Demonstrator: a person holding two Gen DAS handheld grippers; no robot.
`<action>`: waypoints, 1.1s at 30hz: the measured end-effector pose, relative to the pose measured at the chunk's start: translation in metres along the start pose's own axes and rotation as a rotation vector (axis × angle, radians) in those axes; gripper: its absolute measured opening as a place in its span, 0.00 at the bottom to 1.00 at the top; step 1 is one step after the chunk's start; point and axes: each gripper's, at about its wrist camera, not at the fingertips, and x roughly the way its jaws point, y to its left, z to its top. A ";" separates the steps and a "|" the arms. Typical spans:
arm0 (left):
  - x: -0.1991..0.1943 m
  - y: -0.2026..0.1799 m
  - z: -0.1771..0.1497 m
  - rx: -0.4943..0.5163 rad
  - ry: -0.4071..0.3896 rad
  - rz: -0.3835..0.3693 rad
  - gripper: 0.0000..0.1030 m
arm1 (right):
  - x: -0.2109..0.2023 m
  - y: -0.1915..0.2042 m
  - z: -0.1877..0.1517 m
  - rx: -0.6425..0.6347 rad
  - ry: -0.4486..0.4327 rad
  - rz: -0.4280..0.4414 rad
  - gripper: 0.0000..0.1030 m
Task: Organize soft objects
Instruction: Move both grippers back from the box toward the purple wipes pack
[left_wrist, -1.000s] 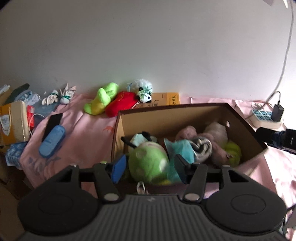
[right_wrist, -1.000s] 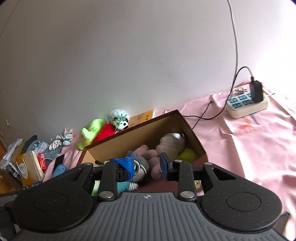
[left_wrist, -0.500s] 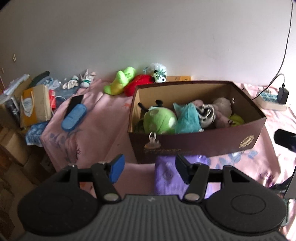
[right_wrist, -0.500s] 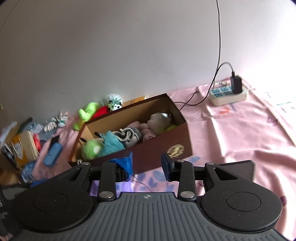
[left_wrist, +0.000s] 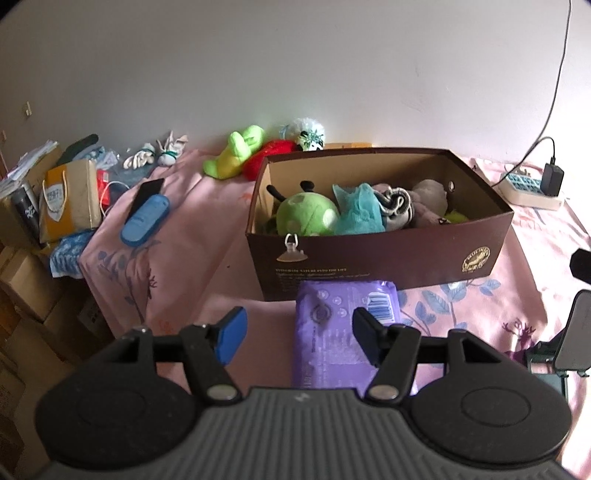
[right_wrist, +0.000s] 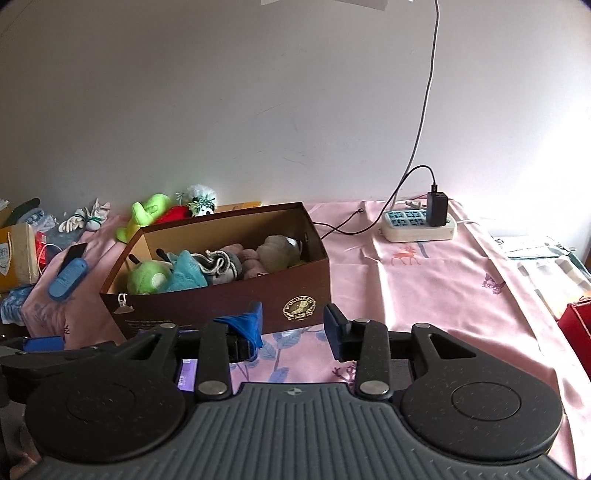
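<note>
The left gripper (left_wrist: 297, 330) is hovering with its jaws spread wide and gripping nothing, and the purple soft pack (left_wrist: 341, 332) is lying flat on the sheet right under them, reaching toward 12 o'clock until it nearly meets the front wall of the brown cardboard box (left_wrist: 380, 258); that lineup suggests the pack is the next thing being sized up for the box. The right gripper (right_wrist: 291, 330) is likewise hanging with its jaws apart and empty, a scrap of blue padding peeling off its left finger, and the same box (right_wrist: 221, 306) is sitting at 11 o'clock from it. Inside the box a green plush (left_wrist: 308, 214), a teal cloth (left_wrist: 356, 214) and grey and pink plush pieces are already packed side by side, so the box is evidently serving as the collection point. At 11 o'clock beyond the box, a lime-green toy (left_wrist: 236, 151), a red toy (left_wrist: 264, 164) and a small panda (left_wrist: 308, 134) are leaning against the wall, probably awaiting their turn. Everything is resting on a bed covered in pink floral sheet (right_wrist: 424, 280), against a plain white wall; a power strip (right_wrist: 419, 223) with a plugged charger is lying at 1 o'clock in the right wrist view, and a blue case (left_wrist: 146, 219), a phone, a paper bag (left_wrist: 68, 199) and stacked cartons are crowding the 9 o'clock edge.
</note>
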 end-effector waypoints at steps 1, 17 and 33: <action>0.000 0.001 0.000 -0.010 -0.002 -0.006 0.62 | -0.001 0.000 0.000 -0.005 0.001 -0.002 0.19; -0.006 0.002 0.000 -0.033 0.019 -0.091 0.62 | -0.009 -0.005 0.000 0.019 -0.033 0.018 0.22; 0.002 0.007 -0.003 -0.047 0.075 -0.080 0.65 | -0.011 -0.017 -0.002 0.080 -0.135 0.079 0.28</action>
